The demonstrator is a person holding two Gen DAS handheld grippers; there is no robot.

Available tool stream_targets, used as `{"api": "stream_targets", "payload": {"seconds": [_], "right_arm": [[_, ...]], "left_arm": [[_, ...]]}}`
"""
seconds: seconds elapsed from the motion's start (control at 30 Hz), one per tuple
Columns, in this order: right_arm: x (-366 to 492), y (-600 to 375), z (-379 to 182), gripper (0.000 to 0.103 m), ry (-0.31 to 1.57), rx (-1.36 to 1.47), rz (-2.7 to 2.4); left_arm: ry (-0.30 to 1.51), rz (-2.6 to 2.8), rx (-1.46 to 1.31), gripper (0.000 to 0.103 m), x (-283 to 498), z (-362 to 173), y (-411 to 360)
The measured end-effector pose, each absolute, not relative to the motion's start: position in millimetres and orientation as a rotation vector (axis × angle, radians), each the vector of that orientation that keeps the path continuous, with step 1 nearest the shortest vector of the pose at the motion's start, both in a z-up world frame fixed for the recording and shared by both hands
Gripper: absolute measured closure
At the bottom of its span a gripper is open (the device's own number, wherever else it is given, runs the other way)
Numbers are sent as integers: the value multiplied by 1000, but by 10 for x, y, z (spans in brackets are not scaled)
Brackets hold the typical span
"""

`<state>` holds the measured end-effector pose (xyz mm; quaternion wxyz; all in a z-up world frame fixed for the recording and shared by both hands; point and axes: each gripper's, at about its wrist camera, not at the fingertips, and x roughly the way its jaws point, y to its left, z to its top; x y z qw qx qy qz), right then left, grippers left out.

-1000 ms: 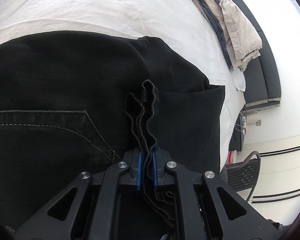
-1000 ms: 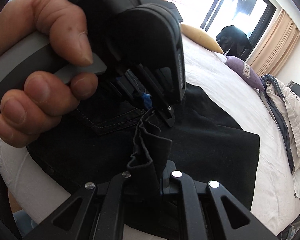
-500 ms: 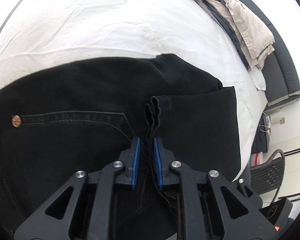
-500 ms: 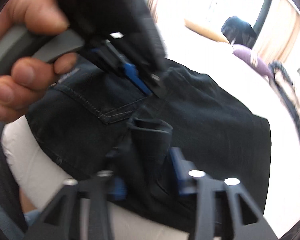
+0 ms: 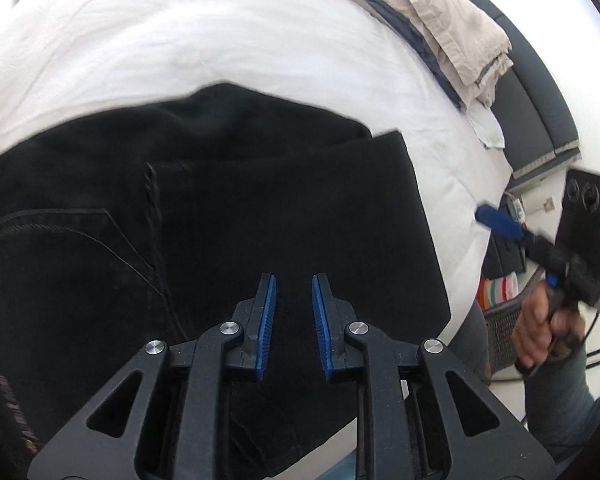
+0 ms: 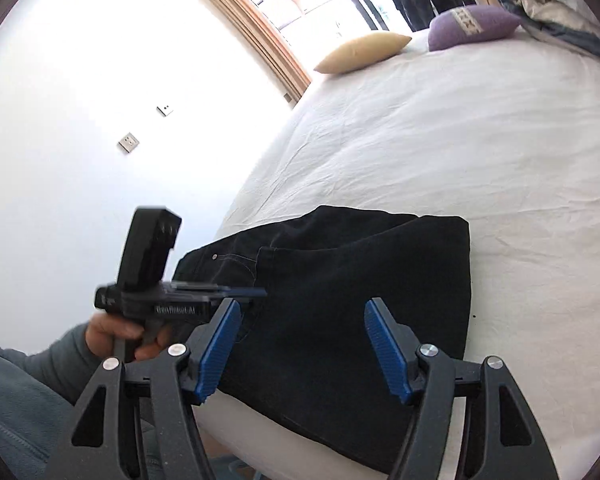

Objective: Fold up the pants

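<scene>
Two grippers are shown empty, both apart from the black denim pants point(image 6: 340, 300), which lie folded into a compact, roughly rectangular stack near the edge of the white-sheeted bed point(image 6: 460, 140). A back pocket with pale stitching and a metal rivet point(image 6: 214, 256) is exposed at one end of the stack, and the cuff ends appear to be laid over the upper layer. The folding is judged to be essentially done; at most a smoothing or squaring of the edges seems left, since the far edge looks slightly rumpled in the left wrist view.

The left gripper point(image 5: 293, 308) is held just above the fabric with its blue ribbed pads point(image 5: 266, 320) parted by a narrow gap, and nothing is clamped between them. Contact with the cloth cannot be confirmed. The right gripper point(image 6: 302, 348) is opened wide, its blue pads point(image 6: 388, 352) well separated, and is held off the bed edge with nothing gripped. Beige and purple cushions point(image 6: 472, 26) are seen at the far end of the bed.
</scene>
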<state>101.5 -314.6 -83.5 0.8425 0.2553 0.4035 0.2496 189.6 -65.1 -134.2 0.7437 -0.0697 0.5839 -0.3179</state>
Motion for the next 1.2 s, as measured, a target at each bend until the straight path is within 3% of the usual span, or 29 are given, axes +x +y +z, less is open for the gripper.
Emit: {"api": "stream_targets", "payload": {"seconds": [0.2,0.33,0.4,0.9,1.07,1.1,1.13,1.2], "right_arm": [[1597,-3386,-1304,36,848,820,717],[1836,-3357,-1771,36,957,895,718],[1757,-3336,-1906,43,997,909,717],[240,-2898,-1775,37,1143,836,779],[244,-2775,-1486,37,1021,880,793],[303,-2715,-1419,36,995,886,804],[357,-2683,-1370,36,974,891,819],[528,-2518,-1282,36,943,897,843]], "left_arm": [[1269,-718,-104,85,1655,-1594,-798],[1251,-745,-126,85,1638,-1648,-687],[1248,-749,-151,85,1640,-1682,-658],[1164,-764,-182,85,1460,-1772,-341],[1061,-650,-187,85,1210,-1419,-40],[1031,-623,-227,78,1132,-1340,114],[1004,-589,-264,51,1080,-1226,308],[913,-488,-366,10,884,-1097,756]]}}
